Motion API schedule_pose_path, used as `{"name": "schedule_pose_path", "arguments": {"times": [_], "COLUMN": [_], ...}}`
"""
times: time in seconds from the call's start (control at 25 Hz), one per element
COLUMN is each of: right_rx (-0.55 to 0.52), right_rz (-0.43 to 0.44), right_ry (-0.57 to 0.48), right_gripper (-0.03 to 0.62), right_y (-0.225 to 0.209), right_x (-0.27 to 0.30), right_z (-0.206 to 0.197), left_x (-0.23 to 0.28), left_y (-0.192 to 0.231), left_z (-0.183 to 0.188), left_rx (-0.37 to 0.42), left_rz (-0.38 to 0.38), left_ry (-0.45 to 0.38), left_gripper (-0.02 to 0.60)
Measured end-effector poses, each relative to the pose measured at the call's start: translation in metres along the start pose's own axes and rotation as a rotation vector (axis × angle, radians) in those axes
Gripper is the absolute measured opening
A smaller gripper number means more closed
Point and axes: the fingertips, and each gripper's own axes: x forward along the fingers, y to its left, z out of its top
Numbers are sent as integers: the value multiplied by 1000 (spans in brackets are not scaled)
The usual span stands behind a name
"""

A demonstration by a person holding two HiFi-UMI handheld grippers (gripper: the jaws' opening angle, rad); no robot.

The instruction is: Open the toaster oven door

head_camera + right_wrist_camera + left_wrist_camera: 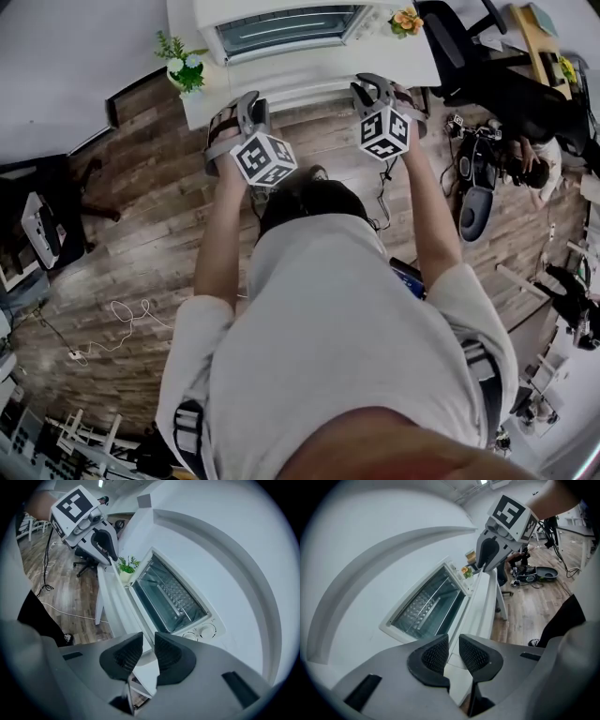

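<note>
L gripper (452,651) and R gripper (148,651): jaws part-open on both, nothing btwn the pads, both over the front edge of the white table (309,80). Toaster oven (286,28) sits straight ahead, further back on the table and roughly centred btwn the two. Its glass door (429,606) is shut, long axis side to side across both grippers' line. Neither's clearly nearer; R is on the knobs (208,631) side, so reach looks fwd and slightly down.
</note>
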Motion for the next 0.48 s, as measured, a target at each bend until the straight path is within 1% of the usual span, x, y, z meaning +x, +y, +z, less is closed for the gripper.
{"name": "schedule_pose_path", "arguments": {"times": [0.08,0.24,0.48], "right_rx": [9,1,13], "right_rz": [-15,-31,-33], "right_ry": [7,25,20], "right_gripper": [78,79,80], "right_y": [-1,3,8], "right_x": [1,0,0], "right_z": [-1,-4,-8], "left_x": [1,-1,-2], "left_y": [0,-6,-12], "left_z": [1,0,-1], "left_rx": [11,-3,-15], "left_rz": [0,-13,9], "left_ry": [-13,-21,-10], "left_gripper": [83,83,83]}}
